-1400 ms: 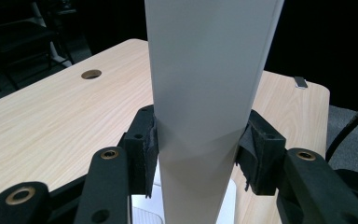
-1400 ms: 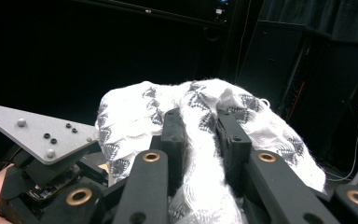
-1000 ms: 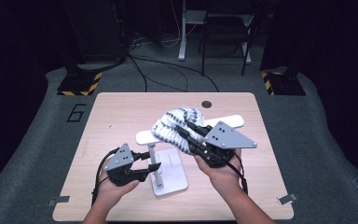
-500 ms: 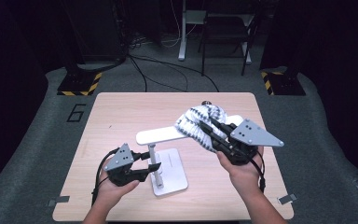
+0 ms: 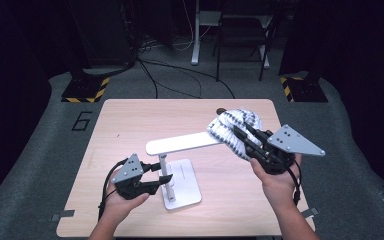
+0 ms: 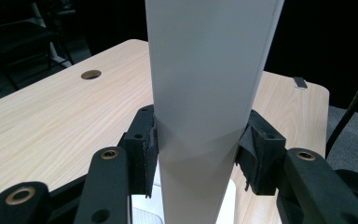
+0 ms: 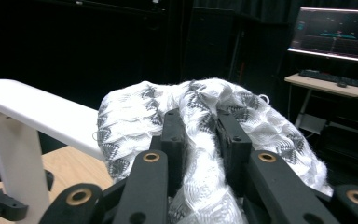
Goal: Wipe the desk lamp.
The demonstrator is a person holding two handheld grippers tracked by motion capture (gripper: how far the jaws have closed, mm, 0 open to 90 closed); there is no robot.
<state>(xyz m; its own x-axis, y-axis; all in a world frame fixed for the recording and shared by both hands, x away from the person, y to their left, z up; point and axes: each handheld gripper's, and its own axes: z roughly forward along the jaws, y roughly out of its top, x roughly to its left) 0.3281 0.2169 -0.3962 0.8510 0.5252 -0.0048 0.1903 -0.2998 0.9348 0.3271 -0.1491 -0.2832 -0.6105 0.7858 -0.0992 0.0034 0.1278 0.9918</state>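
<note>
Now, while your left tongs (image 5: 156,176) are clamping the white stand's post (image 5: 164,170) lower left of centre, your right tongs (image 5: 245,137) are gripping the patterned cloth (image 5: 230,127) at the arm's (image 5: 180,144) right end, so keep wiping along it with the base pinned.

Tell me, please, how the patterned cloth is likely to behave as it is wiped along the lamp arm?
The patterned cloth looks soft and floppy: it bunches around the right gripper. It probably weighs little, sagging loosely. It may snag rather than slip, given its knitted texture against the lamp arm.

White lamp post (image 6: 205,116) clamped between hand-held gripper (image 6: 198,154) pads, wooden table (image 6: 51,121) behind
</note>
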